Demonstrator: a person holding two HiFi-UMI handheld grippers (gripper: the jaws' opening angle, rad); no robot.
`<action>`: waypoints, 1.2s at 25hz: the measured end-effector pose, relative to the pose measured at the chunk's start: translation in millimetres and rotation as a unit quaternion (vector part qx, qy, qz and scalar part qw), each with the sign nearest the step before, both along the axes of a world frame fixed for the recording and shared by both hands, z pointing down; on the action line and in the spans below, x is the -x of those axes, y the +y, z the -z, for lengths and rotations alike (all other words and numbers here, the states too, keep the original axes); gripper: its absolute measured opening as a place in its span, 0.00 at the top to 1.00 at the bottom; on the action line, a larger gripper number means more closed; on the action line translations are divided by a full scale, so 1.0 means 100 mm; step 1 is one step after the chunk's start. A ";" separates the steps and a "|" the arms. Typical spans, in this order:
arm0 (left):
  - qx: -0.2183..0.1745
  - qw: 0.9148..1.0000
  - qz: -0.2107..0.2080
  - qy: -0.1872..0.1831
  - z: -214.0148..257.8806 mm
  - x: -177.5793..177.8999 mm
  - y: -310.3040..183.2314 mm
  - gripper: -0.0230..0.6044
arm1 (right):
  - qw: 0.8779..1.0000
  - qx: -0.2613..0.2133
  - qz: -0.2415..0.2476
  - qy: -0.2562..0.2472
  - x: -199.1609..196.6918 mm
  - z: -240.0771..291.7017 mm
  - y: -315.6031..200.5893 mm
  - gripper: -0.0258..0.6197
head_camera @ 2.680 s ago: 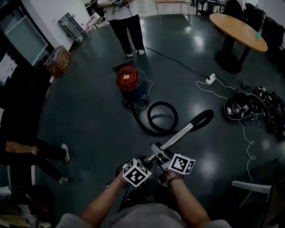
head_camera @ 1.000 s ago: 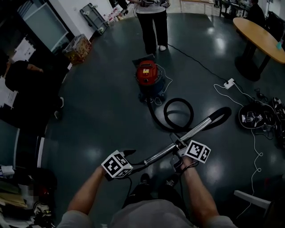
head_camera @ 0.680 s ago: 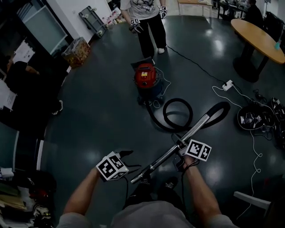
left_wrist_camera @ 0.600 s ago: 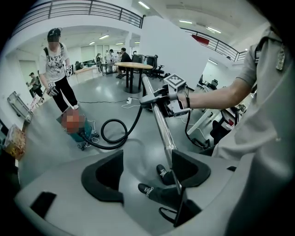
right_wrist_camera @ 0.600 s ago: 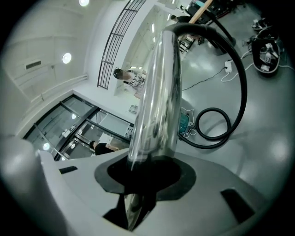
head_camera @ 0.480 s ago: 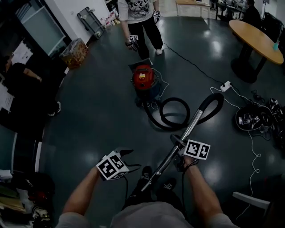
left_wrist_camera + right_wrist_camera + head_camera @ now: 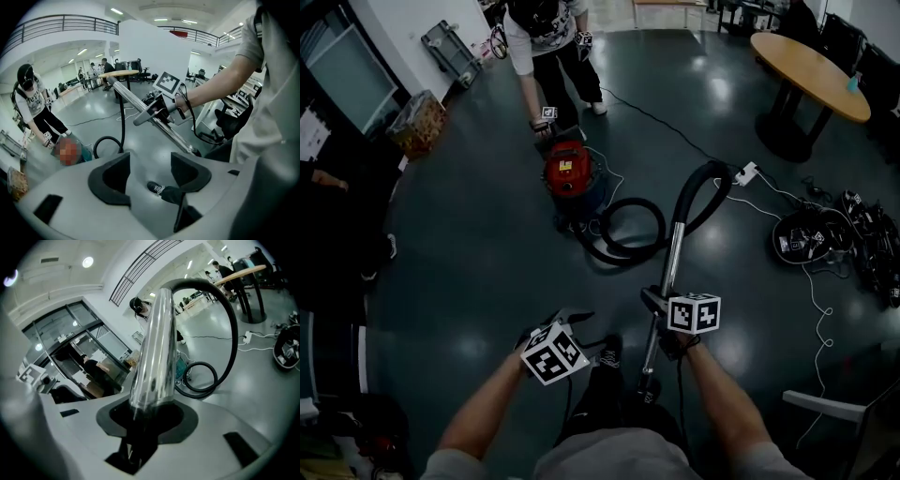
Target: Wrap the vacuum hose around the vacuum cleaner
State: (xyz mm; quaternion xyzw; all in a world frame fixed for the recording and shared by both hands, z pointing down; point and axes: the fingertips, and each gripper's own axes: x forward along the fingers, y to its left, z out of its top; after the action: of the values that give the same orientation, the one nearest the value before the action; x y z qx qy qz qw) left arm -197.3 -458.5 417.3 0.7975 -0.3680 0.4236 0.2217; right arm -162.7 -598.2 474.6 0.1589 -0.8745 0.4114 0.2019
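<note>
**Wand grip.** Your right hand-held gripper [image 7: 149,414] clamps the chrome wand [image 7: 674,253]. Your left hand-held gripper [image 7: 147,172] holds nothing, its jaws apart and just closing slightly. The black hose [image 7: 710,167] loops over the floor [image 7: 469,262] beside the red vacuum cleaner [image 7: 567,172].

person [image 7: 546,42] beside vacuum cleaner [image 7: 569,171], cables [image 7: 807,233] — rightward

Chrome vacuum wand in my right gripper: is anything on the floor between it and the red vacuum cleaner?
Only a loop of the black hose lies between the chrome wand and the red drum vacuum cleaner. A person bends over its far side, a hand near its top.
</note>
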 end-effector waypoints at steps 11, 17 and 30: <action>-0.070 0.997 -0.028 -0.024 -0.10 0.66 -1.17 0.95 | 0.992 -0.077 0.040 0.090 0.37 -0.29 -0.40 0.78; -0.067 0.997 -0.048 0.007 -0.14 0.82 -1.58 0.95 | 0.979 -0.110 0.081 0.148 0.52 -0.34 -0.56 0.79; -0.133 0.990 -0.031 0.021 0.03 1.14 -2.37 0.95 | 0.939 -0.159 0.191 0.239 0.54 -0.40 -0.81 0.80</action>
State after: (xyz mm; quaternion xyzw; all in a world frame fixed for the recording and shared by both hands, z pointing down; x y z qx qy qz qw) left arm -311.3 -695.4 414.7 0.8398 -0.3912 0.3607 0.1078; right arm -216.2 -679.4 514.3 0.1126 -0.8682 0.1707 0.4522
